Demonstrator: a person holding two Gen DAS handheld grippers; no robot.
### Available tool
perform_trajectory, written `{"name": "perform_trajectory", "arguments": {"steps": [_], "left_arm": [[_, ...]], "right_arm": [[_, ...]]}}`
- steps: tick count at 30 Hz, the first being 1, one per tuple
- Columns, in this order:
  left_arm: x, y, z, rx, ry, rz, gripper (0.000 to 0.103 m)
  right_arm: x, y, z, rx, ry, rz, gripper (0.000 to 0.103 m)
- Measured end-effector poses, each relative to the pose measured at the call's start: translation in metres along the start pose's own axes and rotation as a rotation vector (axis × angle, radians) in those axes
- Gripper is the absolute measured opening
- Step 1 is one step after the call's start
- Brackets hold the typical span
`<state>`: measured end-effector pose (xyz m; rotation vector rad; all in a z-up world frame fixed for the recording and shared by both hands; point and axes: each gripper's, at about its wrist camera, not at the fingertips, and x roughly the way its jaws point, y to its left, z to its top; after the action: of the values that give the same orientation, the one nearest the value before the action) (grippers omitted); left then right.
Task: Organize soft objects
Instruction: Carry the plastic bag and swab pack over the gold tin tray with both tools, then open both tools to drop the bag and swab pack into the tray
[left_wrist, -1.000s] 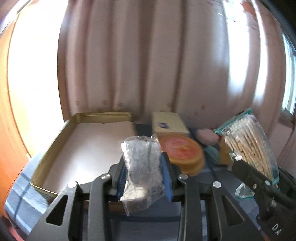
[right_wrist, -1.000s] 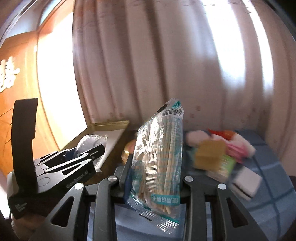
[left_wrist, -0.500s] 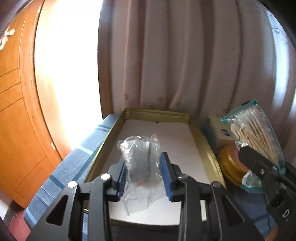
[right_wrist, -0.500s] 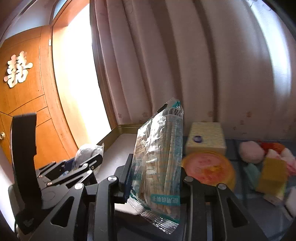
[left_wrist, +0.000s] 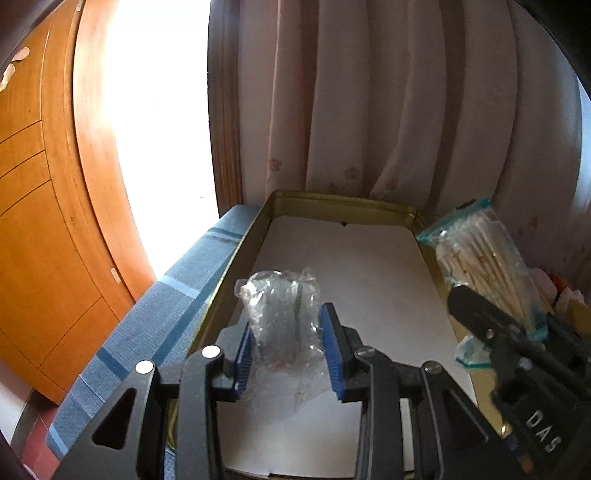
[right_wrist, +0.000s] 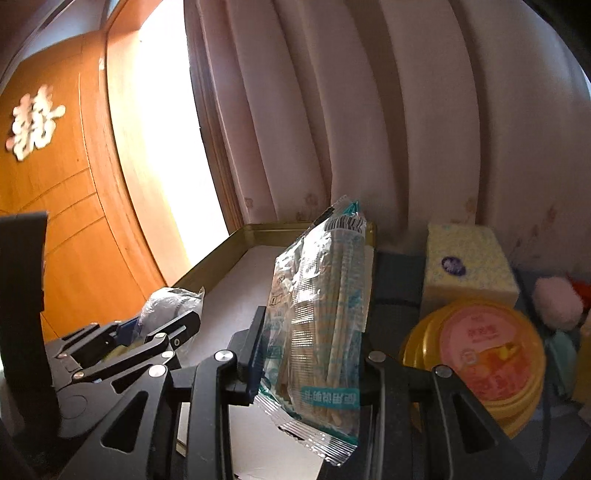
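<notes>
1. Setting: a lived-in home room.
2. Evidence, walls: long pleated pale-pink curtain (right_wrist: 369, 129) with small floral print; orange-brown panelled wooden door (right_wrist: 55, 221) bearing a white double-happiness paper cutout (right_wrist: 33, 123).
3. Evidence, surface: blue checked woven tablecloth (left_wrist: 155, 325).
4. Evidence, household goods: yellow patterned tissue pack (right_wrist: 467, 264); round yellow plastic tub with pink label (right_wrist: 487, 350).

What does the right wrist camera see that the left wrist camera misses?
Only the right wrist view shows the yellow box, the round orange tub and a pink puff. Only the left shows the blue cloth edge. Both show the tray, the swab pack and the clear bag.
</notes>
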<state>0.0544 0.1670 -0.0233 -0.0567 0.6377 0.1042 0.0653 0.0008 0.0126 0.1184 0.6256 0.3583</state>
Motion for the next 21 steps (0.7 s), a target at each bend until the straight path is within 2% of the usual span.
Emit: {"name": "perform_trajectory", "arguments": {"steps": [7, 9, 10, 12, 16, 19, 21], "left_arm": [[0.006, 0.001, 0.003, -0.025, 0.015, 0.011, 0.034], [0.005, 0.002, 0.003, -0.032, 0.018, 0.025, 0.040], [0.005, 0.003, 0.003, -0.038, 0.016, 0.031, 0.039], [0.003, 0.009, 0.002, -0.068, 0.010, 0.051, 0.053], [0.000, 0.014, 0.001, -0.095, 0.002, 0.015, 0.060], [-0.003, 0.009, -0.001, -0.089, -0.008, 0.003, 0.077], [-0.010, 0.003, -0.002, -0.072, -0.038, 0.017, 0.092]], "right_arm": [[0.008, -0.005, -0.001, 0.019, 0.017, 0.046, 0.036], [0.007, 0.003, -0.001, -0.004, 0.030, 0.065, 0.037], [0.008, 0.004, -0.001, -0.014, 0.037, 0.070, 0.042], [0.010, 0.008, -0.001, -0.032, 0.044, 0.064, 0.048], [0.003, 0.004, -0.001, -0.021, 0.003, 0.070, 0.057], [-0.014, 0.004, -0.001, -0.036, -0.091, 0.013, 0.061], [-0.030, 0.007, -0.001, -0.062, -0.186, -0.054, 0.071]]}}
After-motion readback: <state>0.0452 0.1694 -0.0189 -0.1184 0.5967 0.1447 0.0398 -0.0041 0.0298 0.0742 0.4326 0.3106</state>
